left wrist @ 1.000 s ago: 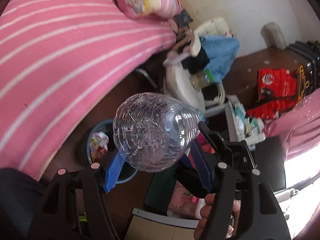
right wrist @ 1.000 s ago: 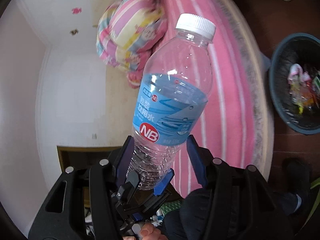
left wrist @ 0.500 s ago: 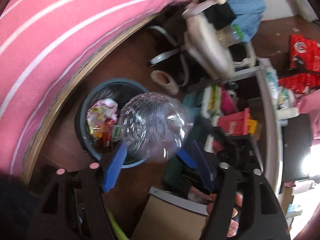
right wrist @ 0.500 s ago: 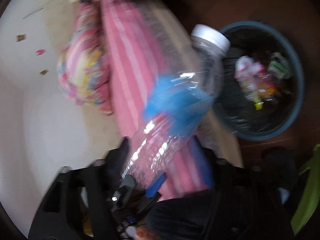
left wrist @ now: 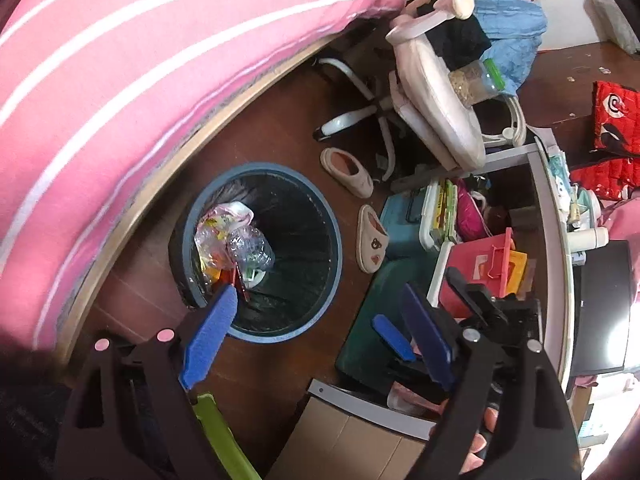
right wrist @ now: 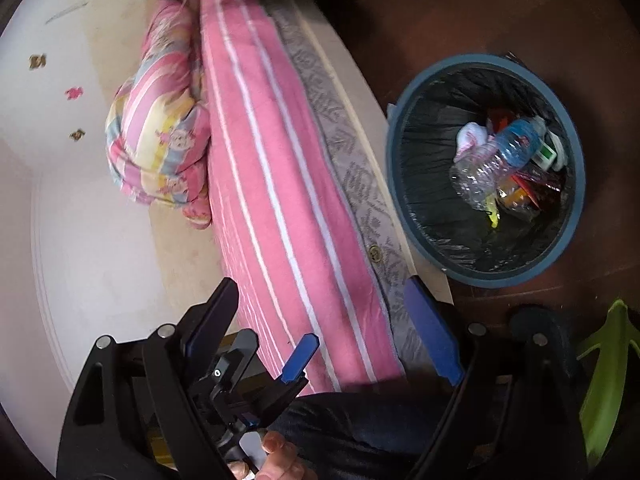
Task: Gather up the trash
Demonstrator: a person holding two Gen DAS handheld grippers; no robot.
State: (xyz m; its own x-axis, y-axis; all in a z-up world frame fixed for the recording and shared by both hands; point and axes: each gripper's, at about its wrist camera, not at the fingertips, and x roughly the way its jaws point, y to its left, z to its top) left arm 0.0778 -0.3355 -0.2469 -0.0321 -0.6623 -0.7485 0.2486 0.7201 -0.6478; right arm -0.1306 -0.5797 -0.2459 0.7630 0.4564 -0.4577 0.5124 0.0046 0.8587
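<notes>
A round blue trash bin (left wrist: 336,236) with a black liner stands on the dark wood floor beside the bed; it also shows in the right wrist view (right wrist: 576,200). A clear plastic bottle (left wrist: 250,246) with a blue label lies inside it on other wrappers, also seen in the right wrist view (right wrist: 500,152). My left gripper (left wrist: 316,308) is open and empty above the bin's near rim. My right gripper (right wrist: 324,300) is open and empty over the bed edge, left of the bin.
A pink striped bed (left wrist: 120,60) borders the bin. Two slippers (left wrist: 372,238) lie on the floor right of it. A chair (left wrist: 432,92) piled with clothes, storage boxes (left wrist: 480,268) and a shelf crowd the right side. A cardboard box (left wrist: 352,440) sits below.
Both grippers tipped down toward the bin and opened. The bottle they held dropped and now lies inside the bin.
</notes>
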